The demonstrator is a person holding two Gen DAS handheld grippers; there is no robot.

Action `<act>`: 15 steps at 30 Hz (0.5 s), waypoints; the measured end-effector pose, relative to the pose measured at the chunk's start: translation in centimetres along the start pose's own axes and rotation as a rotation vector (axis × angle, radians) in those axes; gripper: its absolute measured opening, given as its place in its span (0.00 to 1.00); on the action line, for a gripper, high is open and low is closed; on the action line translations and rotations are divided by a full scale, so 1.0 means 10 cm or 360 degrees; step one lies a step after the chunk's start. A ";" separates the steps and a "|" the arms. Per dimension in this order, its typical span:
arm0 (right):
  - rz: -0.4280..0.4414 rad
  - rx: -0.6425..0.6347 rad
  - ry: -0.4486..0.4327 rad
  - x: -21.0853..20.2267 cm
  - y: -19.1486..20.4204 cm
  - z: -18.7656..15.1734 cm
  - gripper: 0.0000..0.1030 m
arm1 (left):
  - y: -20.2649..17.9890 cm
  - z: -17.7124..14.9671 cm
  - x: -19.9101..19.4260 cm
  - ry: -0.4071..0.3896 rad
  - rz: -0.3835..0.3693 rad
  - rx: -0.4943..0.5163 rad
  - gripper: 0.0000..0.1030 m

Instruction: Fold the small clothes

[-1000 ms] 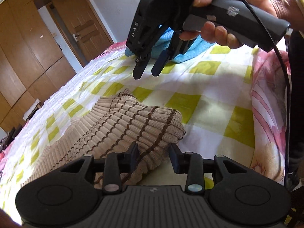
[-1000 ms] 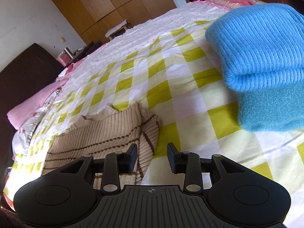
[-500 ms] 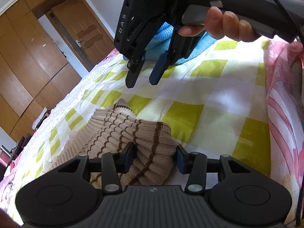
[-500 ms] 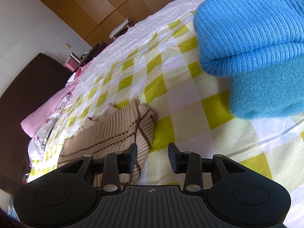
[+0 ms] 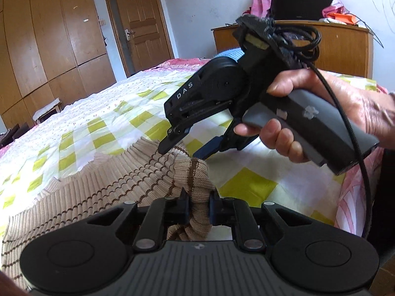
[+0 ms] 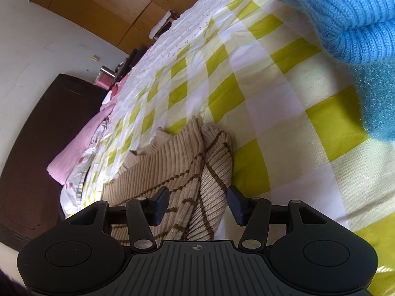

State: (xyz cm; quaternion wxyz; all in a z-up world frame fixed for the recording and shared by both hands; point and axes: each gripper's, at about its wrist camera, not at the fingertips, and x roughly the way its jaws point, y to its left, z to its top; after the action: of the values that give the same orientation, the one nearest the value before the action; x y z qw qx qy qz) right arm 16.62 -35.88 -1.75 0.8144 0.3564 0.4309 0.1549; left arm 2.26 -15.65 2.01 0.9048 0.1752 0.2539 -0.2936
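Since the earlier frames: left gripper has just been closing and now pinches a bunched fold of the beige striped sweater between its pads; right gripper has come down from above the blue knits to the sweater's near corner, its jaws just spreading wider.

Left claw: clamped on the sweater's striped hem, cloth squeezed into a narrow roll between the pads.

Right claw: jaws stand wide, straddling the sweater's doubled-over edge; pads do not press the knit yet.

Sweater: lying on the yellow-checked bedsheet, mostly flat, one corner lifted into the left pinch; well clear of the blue knitted pile, which sits beyond it on the sheet.

Right hand: the person's hand wraps the right gripper's handle, its cable looping just above the sweater's far edge.

Risk, thin pinch: left hold takes only a small roll of ribbed knit; a quick lift could let it slip out.

Risk, uneven grab: if the right jaws close on one layer only, the fold would skew and the hem would sag.

Risk, sheet: closing too low beside the sweater could catch the bedsheet and drag it along.

Risk, cable: slack cable could snag the sweater as the hands part.
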 end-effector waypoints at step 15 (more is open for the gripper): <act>0.0148 0.0217 0.0101 -0.01 -0.23 -0.04 0.57 | 0.20 0.07 -0.09 -0.0037 -0.0098 -0.0165 0.20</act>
State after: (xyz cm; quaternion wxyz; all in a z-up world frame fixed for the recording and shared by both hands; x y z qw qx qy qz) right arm 16.14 -37.39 -3.49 0.7661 0.4256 0.4491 0.1740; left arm 3.15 -14.04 3.42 0.9060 0.1168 0.2635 -0.3099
